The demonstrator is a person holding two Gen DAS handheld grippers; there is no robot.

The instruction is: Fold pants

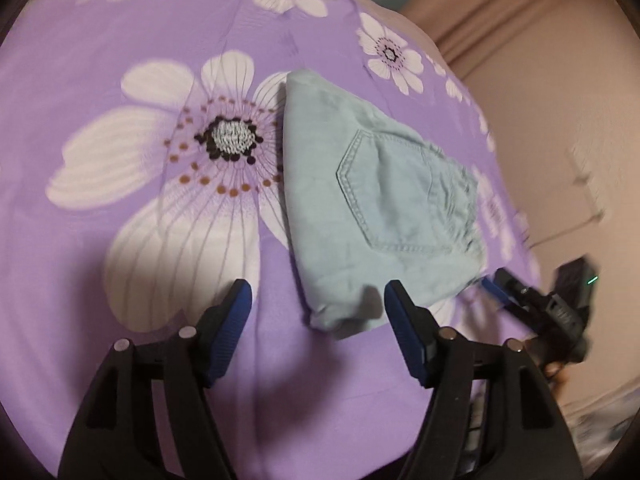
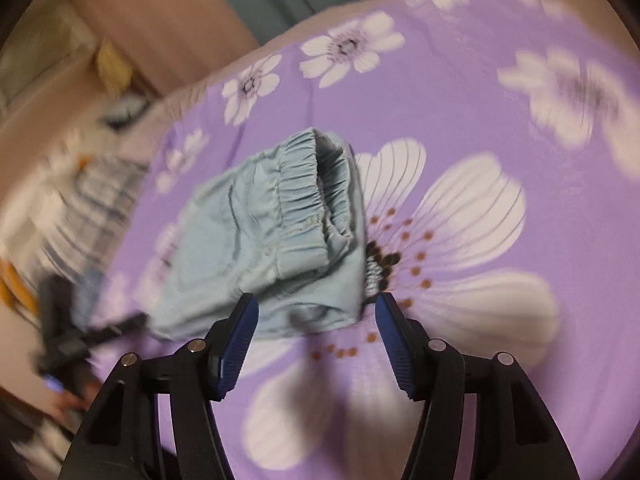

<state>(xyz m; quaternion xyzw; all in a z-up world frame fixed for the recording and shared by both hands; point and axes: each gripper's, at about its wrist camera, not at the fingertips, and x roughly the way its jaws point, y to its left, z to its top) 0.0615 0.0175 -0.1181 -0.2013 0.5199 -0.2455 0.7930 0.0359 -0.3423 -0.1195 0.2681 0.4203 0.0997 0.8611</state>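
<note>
Pale blue pants (image 1: 372,208) lie folded into a compact bundle on the purple flowered bedsheet (image 1: 120,60), a back pocket facing up. In the right wrist view the pants (image 2: 260,248) show their gathered elastic waistband. My left gripper (image 1: 318,304) is open and empty, just short of the bundle's near corner. My right gripper (image 2: 316,312) is open and empty, its fingertips at the bundle's near edge. The right gripper also shows in the left wrist view (image 1: 532,304) by the bundle's right corner, and the left gripper shows blurred in the right wrist view (image 2: 76,332).
The bed's edge (image 1: 480,92) runs down the right of the left wrist view, with a beige floor and wall (image 1: 560,80) beyond. In the right wrist view blurred household clutter (image 2: 60,184) lies off the bed's left side.
</note>
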